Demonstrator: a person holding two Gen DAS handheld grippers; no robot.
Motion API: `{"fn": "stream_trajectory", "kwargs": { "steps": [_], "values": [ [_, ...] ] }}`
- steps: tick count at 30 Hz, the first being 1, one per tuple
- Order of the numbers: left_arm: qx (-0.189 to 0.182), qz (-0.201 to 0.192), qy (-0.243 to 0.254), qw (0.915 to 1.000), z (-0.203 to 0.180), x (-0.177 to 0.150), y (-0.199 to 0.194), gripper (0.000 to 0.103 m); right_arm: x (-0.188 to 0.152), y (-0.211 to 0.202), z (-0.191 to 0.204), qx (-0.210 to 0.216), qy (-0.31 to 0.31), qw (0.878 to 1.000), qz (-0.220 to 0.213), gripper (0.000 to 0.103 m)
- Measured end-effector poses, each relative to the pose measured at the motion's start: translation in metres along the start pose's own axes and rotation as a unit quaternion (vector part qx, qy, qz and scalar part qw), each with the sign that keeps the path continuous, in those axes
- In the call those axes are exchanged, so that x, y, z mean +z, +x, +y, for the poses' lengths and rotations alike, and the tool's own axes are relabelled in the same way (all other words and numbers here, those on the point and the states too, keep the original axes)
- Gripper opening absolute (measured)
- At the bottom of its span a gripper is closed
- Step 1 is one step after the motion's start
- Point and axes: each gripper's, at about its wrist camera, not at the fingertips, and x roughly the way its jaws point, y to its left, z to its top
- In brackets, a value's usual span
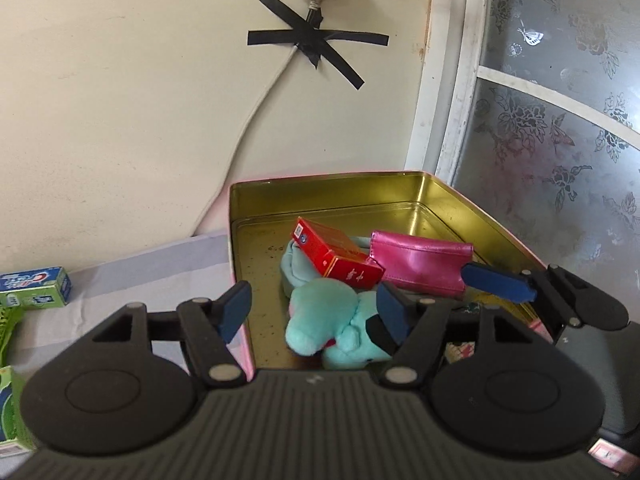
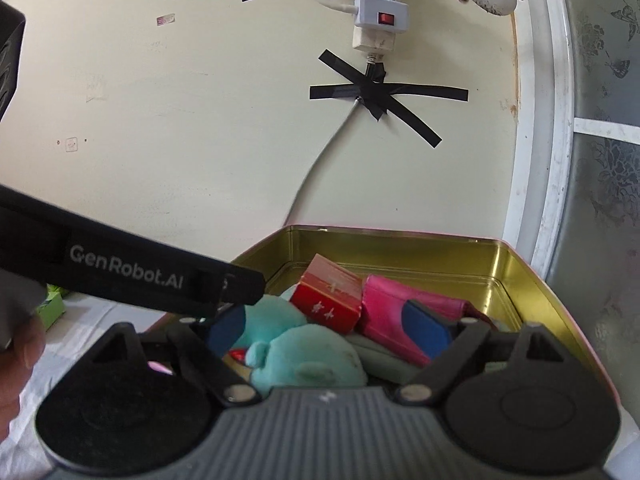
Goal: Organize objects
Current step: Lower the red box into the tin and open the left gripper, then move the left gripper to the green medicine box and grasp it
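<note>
Cream wall behind, gold tin (image 1: 332, 188) below both grippers.
Both jaws apart, empty; I'd pinch the soft, light plush toy (image 1: 332, 320) mid-body.

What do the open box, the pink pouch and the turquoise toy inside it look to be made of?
Open box: likely tin-plated metal, with a glossy gold interior that mirrors light and has pressed corners.
Pink pouch: probably faux leather or vinyl, with a metallic sheen and soft creases.
Turquoise toy: plush fabric, matte and fuzzy, with rounded stuffed shapes.
</note>
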Motion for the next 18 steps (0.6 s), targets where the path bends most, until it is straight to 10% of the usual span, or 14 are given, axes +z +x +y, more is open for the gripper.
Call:
{"fn": "stream_trajectory", "kwargs": {
  "steps": [18],
  "values": [
    [0.165,0.031,-0.06,0.9841,0.112,-0.1,-0.1,0.075,-0.015,-0.05,0.086,0.095,0.001,0.995,0.029,0.09]
  ]
}}
